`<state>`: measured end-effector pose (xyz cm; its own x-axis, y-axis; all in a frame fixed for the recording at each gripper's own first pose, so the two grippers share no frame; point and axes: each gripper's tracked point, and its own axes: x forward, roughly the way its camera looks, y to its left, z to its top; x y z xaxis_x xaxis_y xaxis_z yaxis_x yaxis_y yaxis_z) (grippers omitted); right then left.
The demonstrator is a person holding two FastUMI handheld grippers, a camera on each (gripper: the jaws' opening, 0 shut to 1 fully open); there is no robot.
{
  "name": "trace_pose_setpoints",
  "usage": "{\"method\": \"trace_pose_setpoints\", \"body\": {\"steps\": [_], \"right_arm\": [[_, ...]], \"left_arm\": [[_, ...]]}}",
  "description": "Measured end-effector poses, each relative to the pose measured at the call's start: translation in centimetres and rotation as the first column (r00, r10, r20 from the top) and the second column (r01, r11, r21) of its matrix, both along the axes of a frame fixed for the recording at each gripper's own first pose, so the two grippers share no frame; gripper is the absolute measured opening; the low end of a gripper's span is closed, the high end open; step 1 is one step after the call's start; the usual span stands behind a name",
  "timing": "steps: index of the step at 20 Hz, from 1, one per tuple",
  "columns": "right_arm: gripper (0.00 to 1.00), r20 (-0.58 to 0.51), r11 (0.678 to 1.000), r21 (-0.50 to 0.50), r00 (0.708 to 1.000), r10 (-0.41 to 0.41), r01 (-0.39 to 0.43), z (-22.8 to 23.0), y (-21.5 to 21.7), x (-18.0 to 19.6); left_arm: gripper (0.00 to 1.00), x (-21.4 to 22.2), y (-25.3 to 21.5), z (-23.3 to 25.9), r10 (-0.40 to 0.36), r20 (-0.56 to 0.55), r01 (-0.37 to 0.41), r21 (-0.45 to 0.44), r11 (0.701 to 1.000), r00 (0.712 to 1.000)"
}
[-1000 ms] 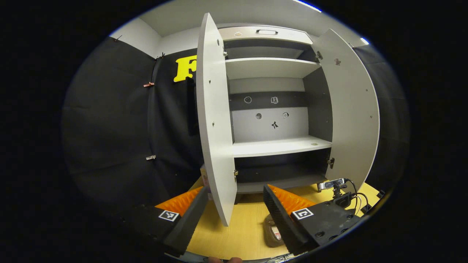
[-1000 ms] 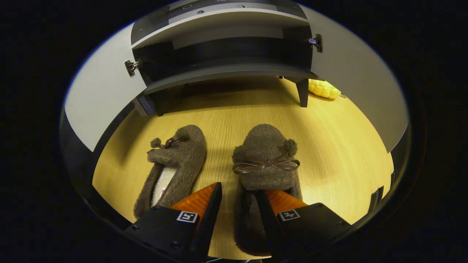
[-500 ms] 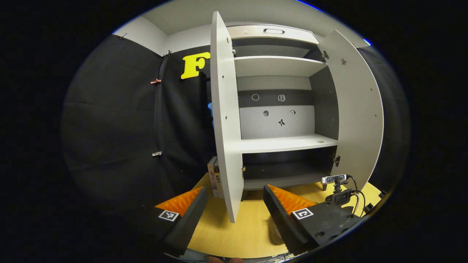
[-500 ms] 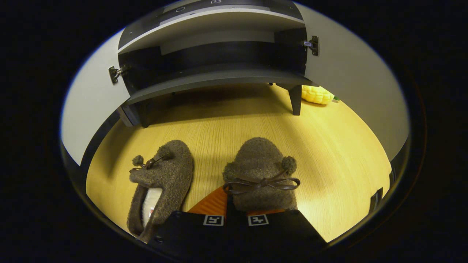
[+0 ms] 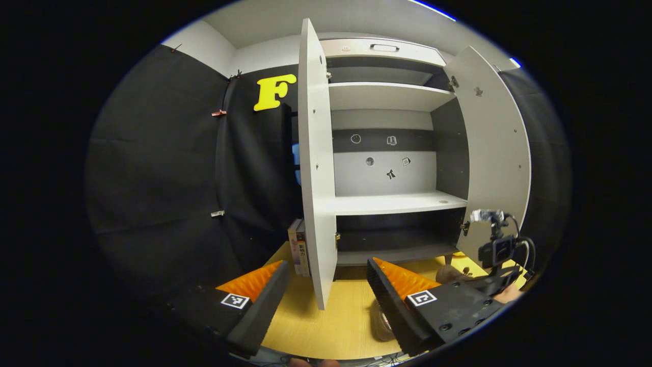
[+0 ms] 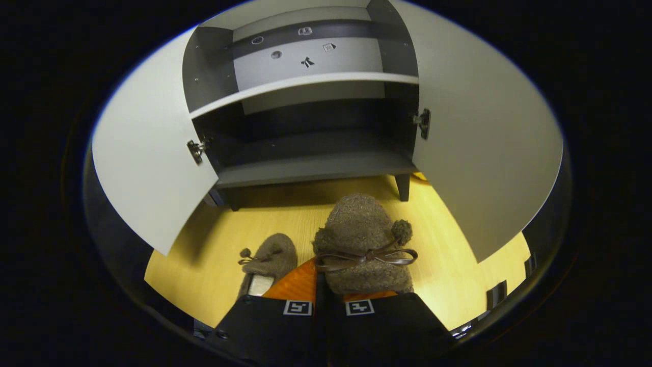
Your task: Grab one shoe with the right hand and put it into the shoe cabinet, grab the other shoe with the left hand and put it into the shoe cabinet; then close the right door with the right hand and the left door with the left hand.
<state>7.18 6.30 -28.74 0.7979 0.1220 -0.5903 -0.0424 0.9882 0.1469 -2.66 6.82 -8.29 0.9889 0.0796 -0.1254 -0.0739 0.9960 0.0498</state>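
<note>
- Shoe (image 6: 362, 244), fuzzy with a bow, is clamped at its heel end between the right gripper (image 6: 326, 300) fingers, toe pointing at the shoe cabinet (image 6: 305, 168); it appears raised off the floor (image 6: 204, 255), which I judge suits sliding it toe-first onto the bottom shelf.
- Other shoe (image 6: 267, 262) lies on the floor, left of the held one, untouched.
- Left gripper (image 5: 326, 285) hangs with jaws spread, holding nothing, facing the left door (image 5: 316, 168) edge-on.
- Both doors stand wide; right door (image 6: 484, 142) leaves the opening unobstructed.
</note>
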Motion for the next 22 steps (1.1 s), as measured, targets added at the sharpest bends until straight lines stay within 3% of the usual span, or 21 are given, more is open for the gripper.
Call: {"method": "trace_pose_setpoints", "body": {"steps": [3,9,15,22], "right_arm": [[0.10,0.060,0.999,0.036,0.998,0.032,-0.035,6.2,0.5,0.2],[0.09,0.127,0.996,0.008,0.988,0.087,-0.089,16.3,1.0,3.5],[0.09,0.243,0.994,0.000,0.964,0.110,-0.113,24.5,1.8,12.1],[0.10,0.263,0.997,-0.019,0.961,0.079,-0.077,26.4,1.7,23.6]], "left_arm": [[0.96,0.1,-0.4,0.8,-0.012,0.013,0.012,-0.007,1.000,1.000],[0.96,0.4,-1.6,2.0,-0.041,0.034,0.042,-0.001,0.999,0.999],[0.96,1.9,-3.0,2.4,-0.061,0.035,0.061,-0.013,0.998,0.998],[0.96,4.3,-3.6,2.5,-0.035,0.039,0.035,-0.012,0.999,0.999]]}}
